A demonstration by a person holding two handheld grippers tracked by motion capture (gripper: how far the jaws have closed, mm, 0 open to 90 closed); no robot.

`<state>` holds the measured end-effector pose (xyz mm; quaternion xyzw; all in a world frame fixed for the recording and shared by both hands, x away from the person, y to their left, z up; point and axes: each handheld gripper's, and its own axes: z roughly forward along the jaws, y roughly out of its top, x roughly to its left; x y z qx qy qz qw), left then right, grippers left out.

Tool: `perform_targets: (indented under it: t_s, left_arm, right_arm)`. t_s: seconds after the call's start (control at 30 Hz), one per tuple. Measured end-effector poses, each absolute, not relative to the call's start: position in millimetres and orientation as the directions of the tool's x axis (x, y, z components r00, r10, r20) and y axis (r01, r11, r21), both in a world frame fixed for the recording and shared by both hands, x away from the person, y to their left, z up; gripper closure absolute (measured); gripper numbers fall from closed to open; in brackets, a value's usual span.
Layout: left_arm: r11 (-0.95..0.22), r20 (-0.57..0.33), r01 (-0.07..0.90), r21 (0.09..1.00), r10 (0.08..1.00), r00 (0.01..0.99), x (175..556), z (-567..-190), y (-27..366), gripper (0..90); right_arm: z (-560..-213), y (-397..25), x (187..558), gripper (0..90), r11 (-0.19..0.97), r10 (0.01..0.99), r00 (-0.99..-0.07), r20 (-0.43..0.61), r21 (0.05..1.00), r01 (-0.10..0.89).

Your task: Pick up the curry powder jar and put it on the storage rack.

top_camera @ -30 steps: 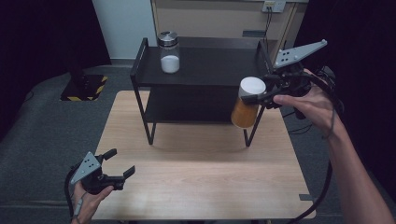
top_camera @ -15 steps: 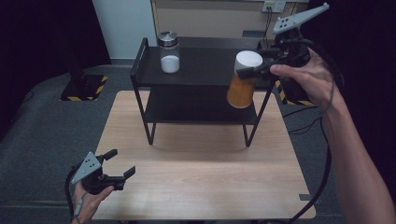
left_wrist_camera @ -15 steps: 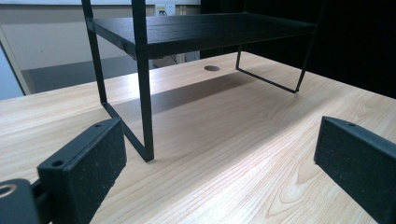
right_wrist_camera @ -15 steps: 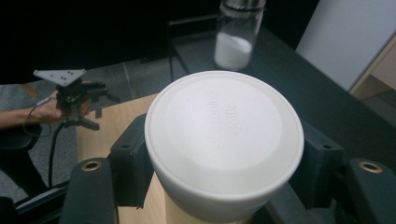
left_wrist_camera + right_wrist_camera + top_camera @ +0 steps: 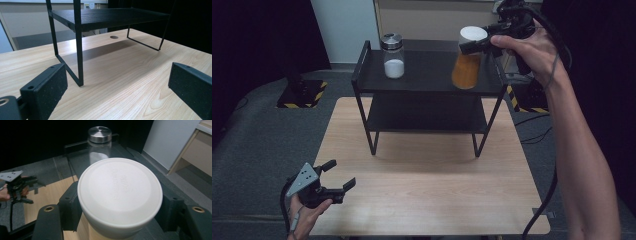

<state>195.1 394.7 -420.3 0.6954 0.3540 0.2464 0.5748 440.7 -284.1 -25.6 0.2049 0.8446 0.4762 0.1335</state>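
Observation:
An orange jar (image 5: 467,67) with a white lid (image 5: 120,187) hangs tilted over the right end of the black rack's top shelf (image 5: 432,82). My right gripper (image 5: 474,45) is shut on it just under the lid. I cannot tell whether the jar's base touches the shelf. A glass jar (image 5: 393,56) with a metal cap and white powder stands upright at the left of the same shelf, and appears behind the lid in the right gripper view (image 5: 100,142). My left gripper (image 5: 341,174) is held low over the table's front left corner, open and holding nothing (image 5: 117,87).
The wooden table (image 5: 427,190) carries the two-tier rack at its back half. The rack's lower shelf (image 5: 112,17) and its front leg (image 5: 79,57) stand ahead of the left gripper. A cabinet (image 5: 432,20) runs behind the table.
My right gripper has lifted the orange jar up and back, from beside the rack's right front to over the top shelf. The left gripper has stayed put.

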Motion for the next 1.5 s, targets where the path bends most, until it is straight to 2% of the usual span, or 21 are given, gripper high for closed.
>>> perform_targets:
  t_s: [0.57,1.17,1.23,1.33,1.4,1.43,1.5]
  left_arm:
    - [-0.087,-0.065,0.209,0.974,0.775,0.629,195.4,-420.1,397.3,1.0]
    - [-0.086,-0.068,0.21,0.974,0.773,0.631,197.0,-420.5,398.8,1.0]
    - [-0.085,-0.068,0.209,0.974,0.773,0.631,196.8,-420.6,398.7,1.0]
    - [-0.084,-0.068,0.209,0.974,0.774,0.63,196.5,-420.6,398.8,1.0]
    - [-0.084,-0.067,0.207,0.975,0.774,0.63,196.3,-420.5,398.8,1.0]
    - [-0.084,-0.066,0.206,0.975,0.774,0.63,196.1,-420.5,398.8,1.0]
    - [-0.086,-0.066,0.206,0.975,0.773,0.631,196.1,-420.4,398.6,1.0]
  right_arm:
    - [-34.7,-269.3,461.3,34.0,0.436,0.613,-0.789,-0.045,0.852,0.29]
    - [-51.4,-274.0,472.4,33.6,0.409,0.628,-0.779,-0.008,0.854,0.321]
    - [-59.1,-278.9,472.8,31.1,0.379,0.624,-0.781,0.008,0.871,0.312]
    - [-65.7,-278.7,463.5,15.4,0.355,0.65,-0.759,-0.03,0.895,0.269]
    - [-69.0,-285.2,463.9,12.1,0.306,0.637,-0.771,0.016,0.913,0.272]
    - [-69.3,-285.3,460.2,8.5,0.3,0.644,-0.765,0.001,0.919,0.254]
    - [-66.9,-286.6,454.2,6.7,0.292,0.653,-0.757,-0.016,0.928,0.232]
